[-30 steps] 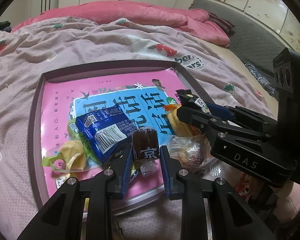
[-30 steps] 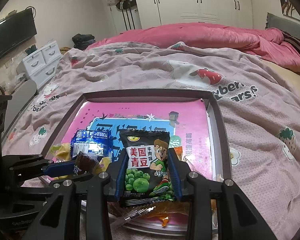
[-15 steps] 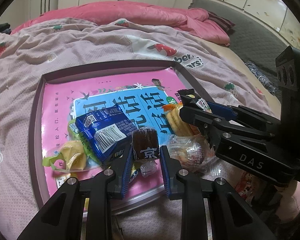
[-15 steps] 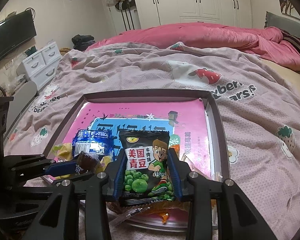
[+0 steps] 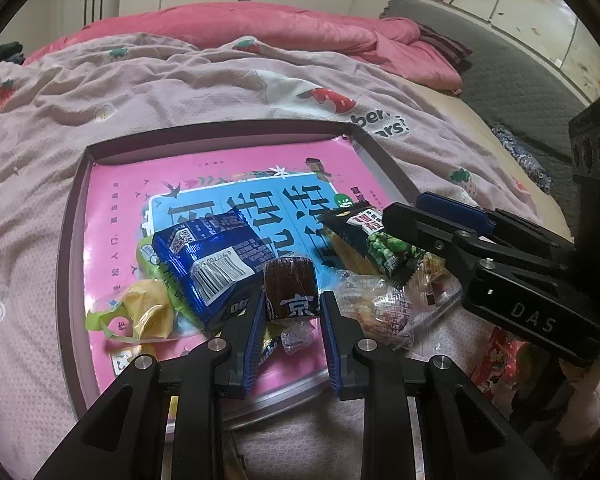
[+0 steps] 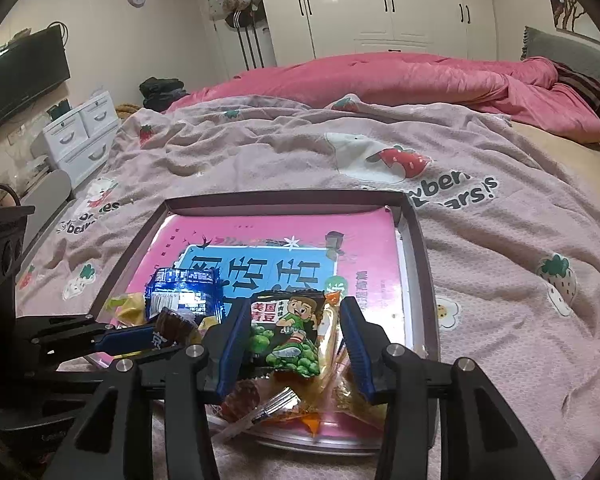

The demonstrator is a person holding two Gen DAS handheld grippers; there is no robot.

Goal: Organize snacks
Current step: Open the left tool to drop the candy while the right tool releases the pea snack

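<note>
A tray [image 5: 76, 208] lined with a pink and blue sheet lies on the bed and holds a pile of snacks at its near end. My left gripper [image 5: 292, 304] is shut on a dark brown wrapped snack [image 5: 290, 286] just above the pile. My right gripper [image 6: 290, 316] has opened; the black green-pea packet [image 6: 288, 328] sits tilted between its fingers, resting on the orange snacks below. That packet also shows in the left wrist view [image 5: 374, 240]. A blue packet [image 5: 208, 252] and a yellow snack [image 5: 144, 312] lie to the left.
The tray [image 6: 420, 264] sits on a pink strawberry-print blanket [image 6: 500, 240]. A pink duvet [image 6: 380, 76] lies at the back. White drawers [image 6: 80, 132] stand left of the bed. A clear-wrapped snack [image 5: 380, 308] lies at the tray's near right.
My right gripper's fingers have spread apart, and the green-pea packet has tipped and dropped lower onto the pile. My left gripper still holds the brown snack in place.
</note>
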